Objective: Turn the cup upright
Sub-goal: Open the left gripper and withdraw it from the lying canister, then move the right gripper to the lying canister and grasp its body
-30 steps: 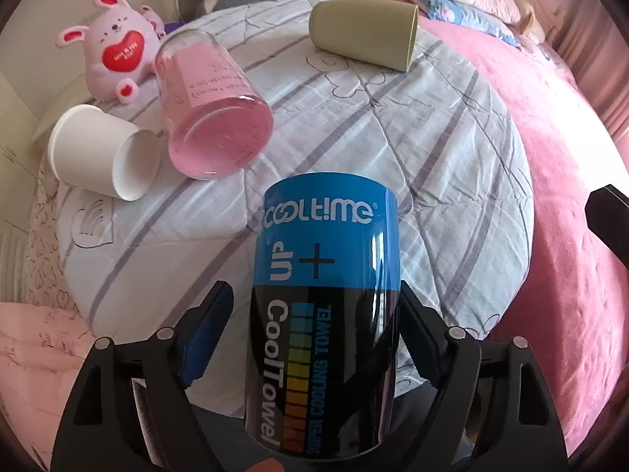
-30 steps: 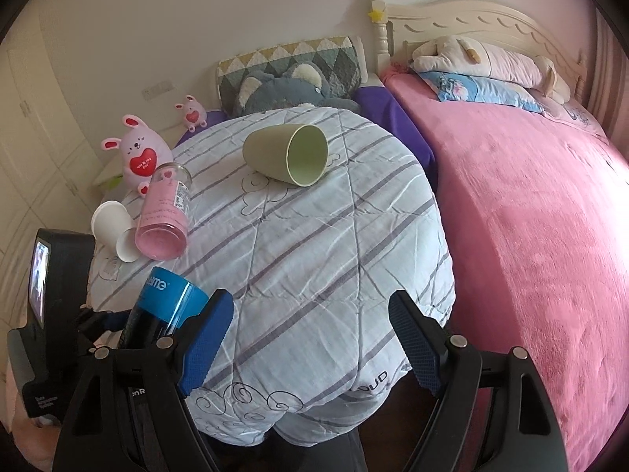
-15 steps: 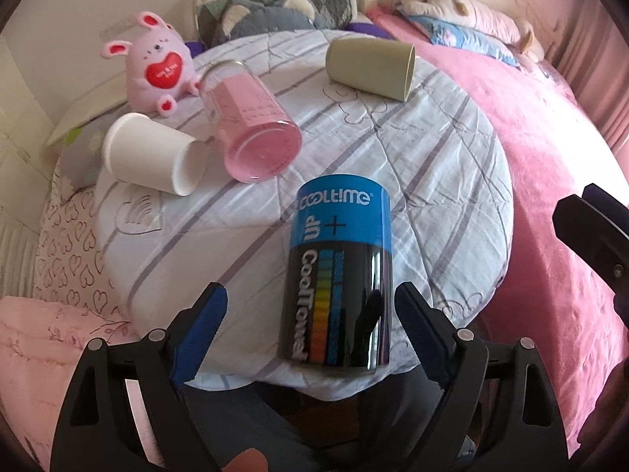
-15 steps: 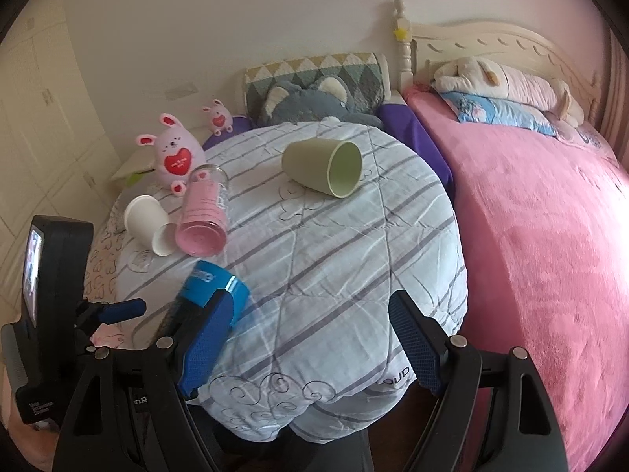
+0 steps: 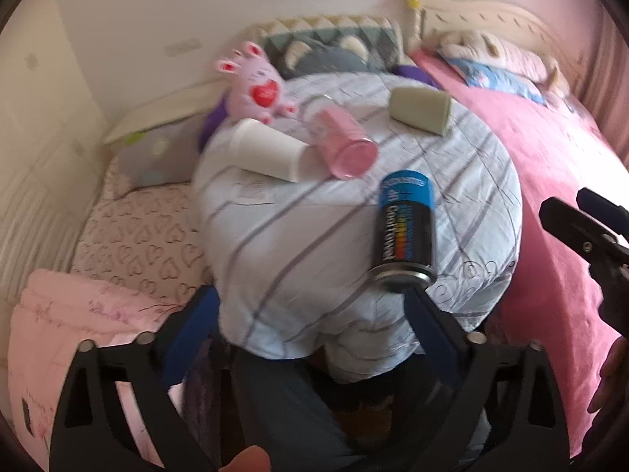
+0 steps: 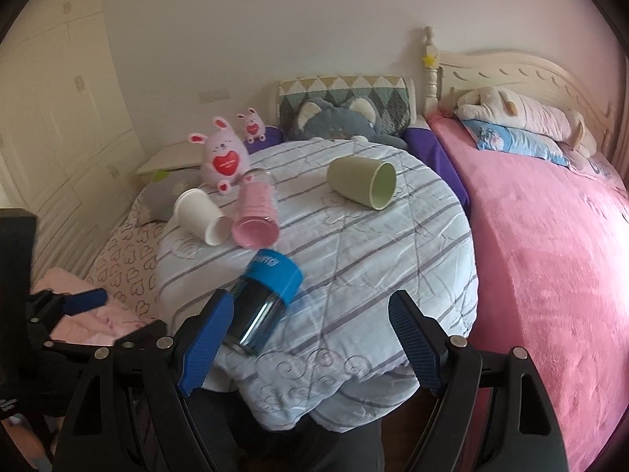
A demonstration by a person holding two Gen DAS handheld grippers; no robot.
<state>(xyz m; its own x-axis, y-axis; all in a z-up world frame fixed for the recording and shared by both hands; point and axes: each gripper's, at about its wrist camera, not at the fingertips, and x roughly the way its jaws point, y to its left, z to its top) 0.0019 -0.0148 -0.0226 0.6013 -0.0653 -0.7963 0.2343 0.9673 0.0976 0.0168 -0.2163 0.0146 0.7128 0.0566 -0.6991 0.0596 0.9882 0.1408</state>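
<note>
A blue-and-black CoolTowel cup (image 5: 405, 228) lies tilted near the front edge of the round striped-cloth table (image 5: 479, 181); it also shows in the right wrist view (image 6: 261, 299). A white cup (image 5: 269, 155), a pink cup (image 5: 342, 145) and a green cup (image 5: 420, 110) lie on their sides farther back. My left gripper (image 5: 310, 314) is open and empty, back from the table, its right finger just below the blue cup. My right gripper (image 6: 310, 330) is open and empty at the table's front edge, right of the blue cup.
A pink bunny toy (image 6: 224, 157) stands at the table's back left. A pink bed (image 6: 550, 236) runs along the right. Pink and heart-print bedding (image 5: 137, 236) lies left of the table. Cushions (image 6: 346, 110) sit behind it.
My left gripper let go of the blue cup and pulled back from the table; the cup now lies near the front edge. My right gripper also drew back a little.
</note>
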